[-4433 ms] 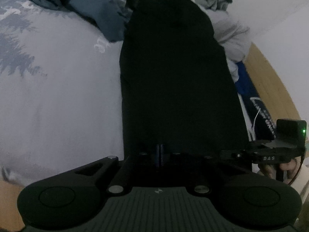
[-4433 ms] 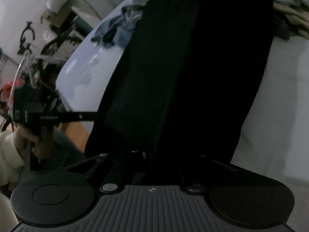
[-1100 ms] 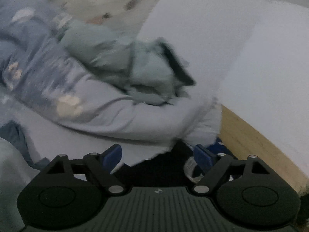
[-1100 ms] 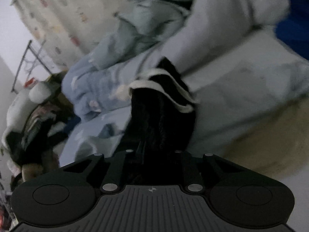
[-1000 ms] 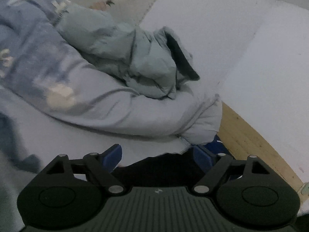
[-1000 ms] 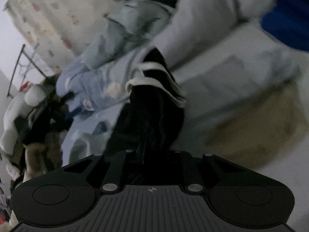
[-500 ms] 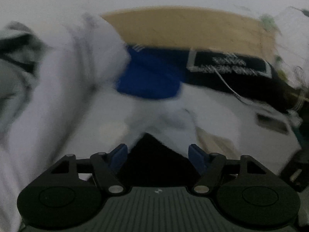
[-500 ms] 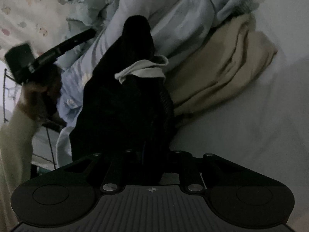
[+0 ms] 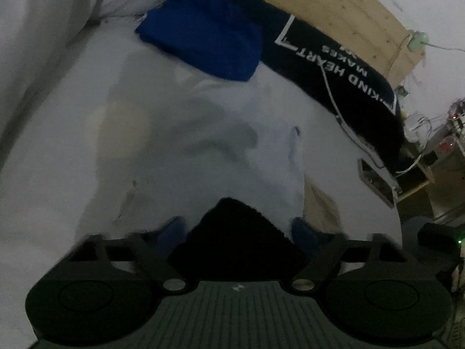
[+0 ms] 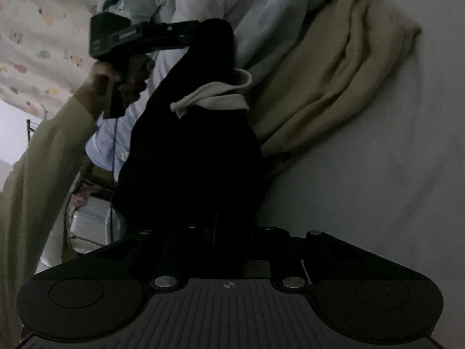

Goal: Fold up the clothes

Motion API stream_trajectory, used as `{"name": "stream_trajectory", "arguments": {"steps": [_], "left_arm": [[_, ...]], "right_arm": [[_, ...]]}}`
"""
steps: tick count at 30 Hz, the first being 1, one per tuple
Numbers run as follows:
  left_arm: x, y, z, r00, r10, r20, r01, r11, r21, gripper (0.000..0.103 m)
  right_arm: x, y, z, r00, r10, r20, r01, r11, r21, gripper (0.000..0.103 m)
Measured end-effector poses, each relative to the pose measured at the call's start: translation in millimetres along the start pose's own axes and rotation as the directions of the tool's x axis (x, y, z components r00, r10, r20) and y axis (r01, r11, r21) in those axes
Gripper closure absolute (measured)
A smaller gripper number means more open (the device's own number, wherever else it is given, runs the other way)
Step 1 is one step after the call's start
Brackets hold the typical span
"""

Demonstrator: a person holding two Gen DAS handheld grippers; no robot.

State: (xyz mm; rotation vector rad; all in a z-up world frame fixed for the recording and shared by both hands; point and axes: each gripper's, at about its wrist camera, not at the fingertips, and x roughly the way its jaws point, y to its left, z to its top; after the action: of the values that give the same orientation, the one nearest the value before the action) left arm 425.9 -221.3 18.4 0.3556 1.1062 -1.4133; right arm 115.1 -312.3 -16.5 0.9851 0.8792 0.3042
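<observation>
dim, bluish | motion-blurred, perhaps defocused too | fisheye edges bowed

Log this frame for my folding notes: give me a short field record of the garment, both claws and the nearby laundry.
garment: black garment, pale lining showing
right claw: shut on the black garment
left claw: closing, garment corner between its blue pads, not yet pressed
nearby: beige garment on white bedsheet; blue cloth

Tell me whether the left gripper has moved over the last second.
Yes. The left gripper swung from the grey-green jacket toward the blue cloth and wooden board.
</observation>
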Motion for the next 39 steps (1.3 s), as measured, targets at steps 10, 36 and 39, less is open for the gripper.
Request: {"name": "stream_trajectory", "arguments": {"steps": [10, 36, 39], "left_arm": [[-124, -43, -56, 0.888, 0.238, 0.394, -0.226, 0.971, -0.076, 0.061], [-319, -165, -181, 0.588, 0.664, 0.462, -0.421, 0.739, -0.526, 0.087], [-308, -114, -172, 0.583, 0.691, 0.427, -0.414, 0.705, -0.576, 0.088]], "right_arm": [[-30, 66, 12, 0.987, 0.102, 0.127, -0.092, 0.992, -0.084, 0.086], [99, 346, 45, 0.931, 0.265, 0.253, -0.163, 0.918, -0.361, 0.086], [142, 343, 60, 0.948, 0.197, 0.251, -0.098, 0.929, -0.357, 0.086]]}}
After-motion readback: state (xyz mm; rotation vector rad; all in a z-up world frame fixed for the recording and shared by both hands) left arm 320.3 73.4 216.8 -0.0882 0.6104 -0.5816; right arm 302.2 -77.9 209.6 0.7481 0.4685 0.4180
